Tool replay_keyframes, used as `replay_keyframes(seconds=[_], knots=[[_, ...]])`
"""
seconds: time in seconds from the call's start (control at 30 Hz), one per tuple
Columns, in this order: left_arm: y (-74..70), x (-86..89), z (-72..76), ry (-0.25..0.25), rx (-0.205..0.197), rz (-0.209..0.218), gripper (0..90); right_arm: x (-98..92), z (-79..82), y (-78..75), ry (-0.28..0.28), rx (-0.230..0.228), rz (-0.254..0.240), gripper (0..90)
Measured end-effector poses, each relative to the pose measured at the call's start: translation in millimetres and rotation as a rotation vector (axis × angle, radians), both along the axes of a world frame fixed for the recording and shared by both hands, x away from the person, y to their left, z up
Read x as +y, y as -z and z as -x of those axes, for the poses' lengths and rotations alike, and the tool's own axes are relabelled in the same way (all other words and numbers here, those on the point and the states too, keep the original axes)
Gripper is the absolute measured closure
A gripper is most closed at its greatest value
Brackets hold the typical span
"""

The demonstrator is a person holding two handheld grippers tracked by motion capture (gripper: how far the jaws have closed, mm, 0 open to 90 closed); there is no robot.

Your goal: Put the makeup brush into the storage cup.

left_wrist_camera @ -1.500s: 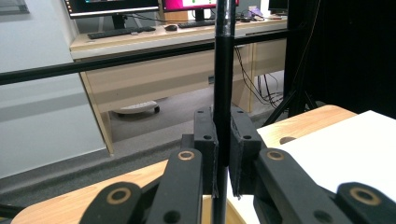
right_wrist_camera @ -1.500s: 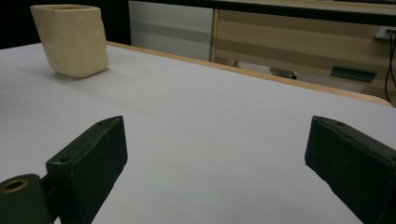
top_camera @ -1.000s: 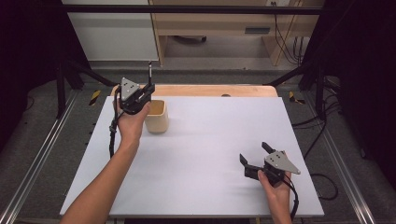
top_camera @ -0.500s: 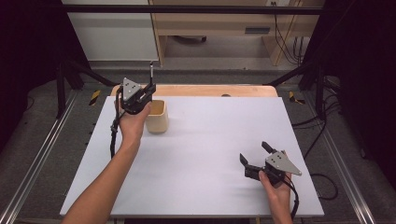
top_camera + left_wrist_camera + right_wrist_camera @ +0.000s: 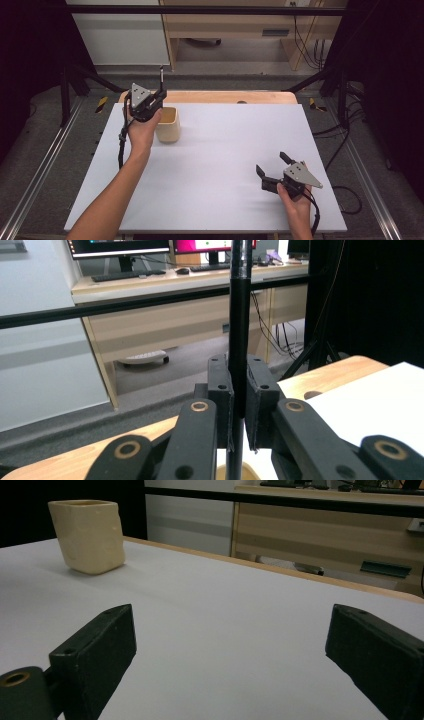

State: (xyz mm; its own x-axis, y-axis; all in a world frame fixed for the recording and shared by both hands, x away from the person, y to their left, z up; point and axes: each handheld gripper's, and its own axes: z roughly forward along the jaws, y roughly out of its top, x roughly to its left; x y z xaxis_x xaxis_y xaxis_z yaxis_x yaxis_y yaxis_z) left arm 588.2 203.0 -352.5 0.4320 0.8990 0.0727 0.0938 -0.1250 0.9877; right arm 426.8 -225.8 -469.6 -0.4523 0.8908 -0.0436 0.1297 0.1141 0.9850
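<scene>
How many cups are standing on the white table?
1. The cream cup stands near the far left of the white table, below the black pen that the left tool holds. None seems hidden.

The high view looks forward and down over the whole bench (image 5: pixel 220 165). The left tool's (image 5: pixel 239 405) camera sits close behind its jaws, level, facing the far desks (image 5: pixel 175 285). The right tool's (image 5: pixel 235 645) camera sits low, facing across the bench; it shares the cup (image 5: pixel 89 536) with the high view.
</scene>
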Motion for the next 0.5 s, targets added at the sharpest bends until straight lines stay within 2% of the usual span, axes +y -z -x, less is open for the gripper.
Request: replay_keyframes(seconds=[0.5], knots=[[6.3,-1.2,-5.8,-0.001,0.014,0.011,83.5,0.1,-0.1,0.1,0.0,0.001,0.003,6.5]])
